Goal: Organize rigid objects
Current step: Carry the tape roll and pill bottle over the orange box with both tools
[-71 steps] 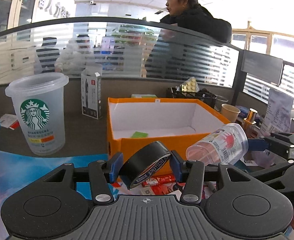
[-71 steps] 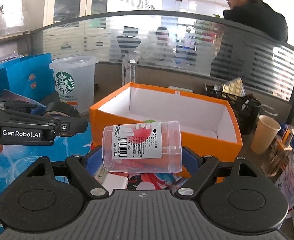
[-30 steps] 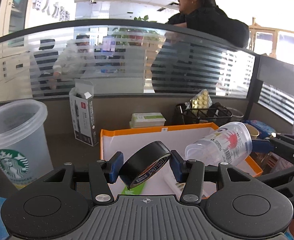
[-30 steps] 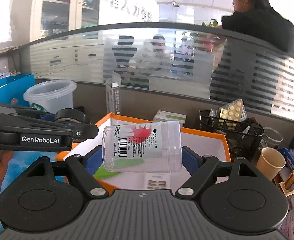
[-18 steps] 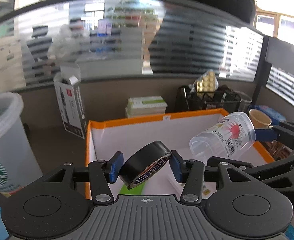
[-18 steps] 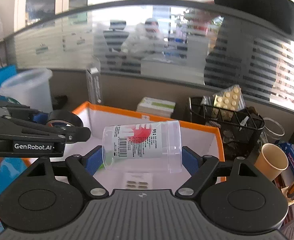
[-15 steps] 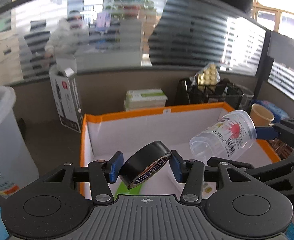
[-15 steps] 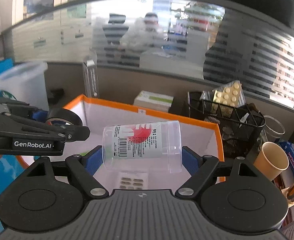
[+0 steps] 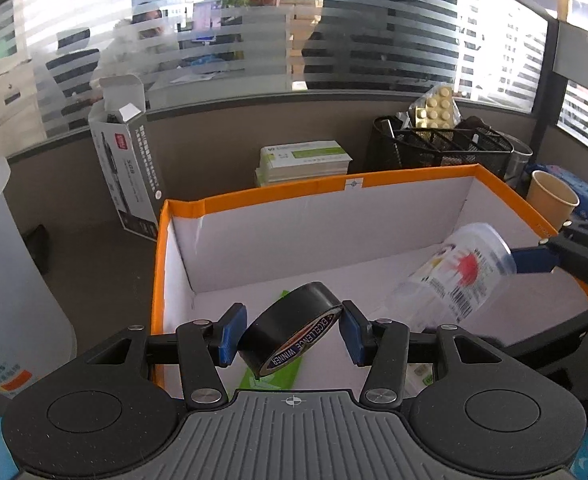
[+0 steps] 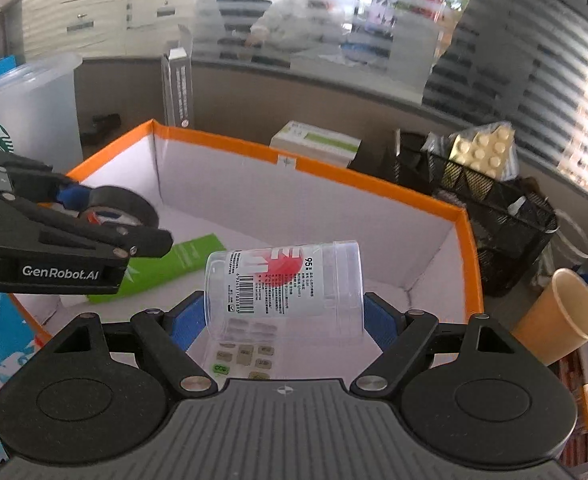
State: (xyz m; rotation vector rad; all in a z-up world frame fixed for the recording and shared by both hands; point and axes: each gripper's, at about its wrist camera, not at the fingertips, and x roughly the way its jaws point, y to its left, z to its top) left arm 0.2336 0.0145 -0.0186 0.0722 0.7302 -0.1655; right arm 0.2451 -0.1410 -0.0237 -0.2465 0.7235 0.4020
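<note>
My left gripper (image 9: 290, 330) is shut on a black roll of tape (image 9: 290, 330), tilted, held over the left part of the orange box (image 9: 306, 190). My right gripper (image 10: 282, 316) is shut on a clear plastic container (image 10: 284, 290) with a barcode label, lying sideways, held over the box (image 10: 374, 180) interior. The container also shows in the left wrist view (image 9: 450, 280), and the tape in the right wrist view (image 10: 122, 204). A green packet (image 10: 174, 260) and a blister pack (image 10: 246, 354) lie on the box floor.
A Starbucks cup (image 9: 10, 280) stands left of the box. A tall carton (image 9: 128, 172) and flat boxes (image 9: 304, 160) stand behind it. A black mesh basket (image 10: 486, 216) with pill packs and a paper cup (image 10: 558, 316) stand at the right. A glass partition runs behind.
Both grippers have moved forward and down from in front of the box to over its interior, still holding the tape and the container.
</note>
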